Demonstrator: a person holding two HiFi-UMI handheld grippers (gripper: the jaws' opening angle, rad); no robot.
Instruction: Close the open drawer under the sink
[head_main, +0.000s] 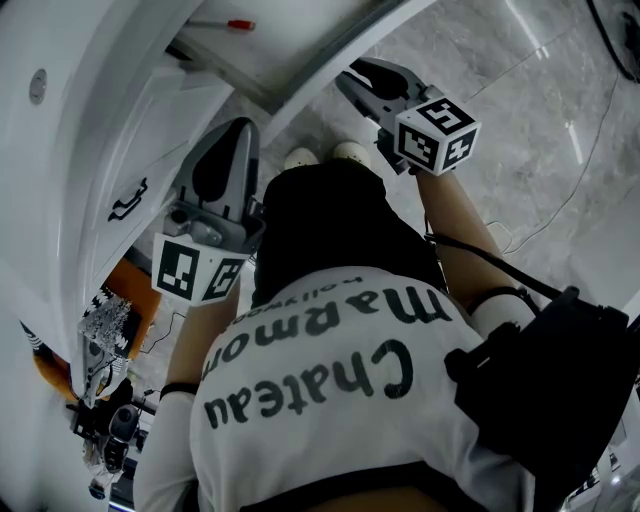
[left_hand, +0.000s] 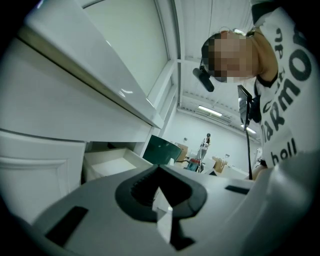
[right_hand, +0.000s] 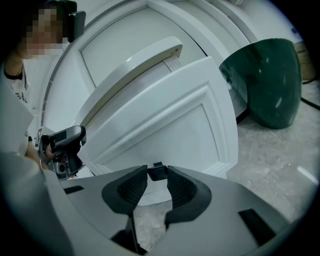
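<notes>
As my right claw (right_hand: 157, 176) hangs before the drawer (right_hand: 165, 120), its jaws stand spread, and the small dark handle (right_hand: 158, 171) on the white panelled front sits right between their tips. Whether the pads touch it I cannot tell. The drawer stands pulled out from the white cabinet (right_hand: 115, 50), its front tilted across my right gripper view.

My left claw (left_hand: 159, 168) has its tips pressed together on nothing. It is held below the countertop edge (left_hand: 85, 75), with the drawer's pale inside showing under that edge.

The floor (head_main: 520, 120) is glossy grey veined stone, with a thin cable (head_main: 583, 160) trailing over it. A dark green rounded tub (right_hand: 265, 80) stands on it beside the cabinet. Beyond lies a bright white hall with strip lights (left_hand: 210, 111) overhead and a distant standing person (left_hand: 208, 140).
</notes>
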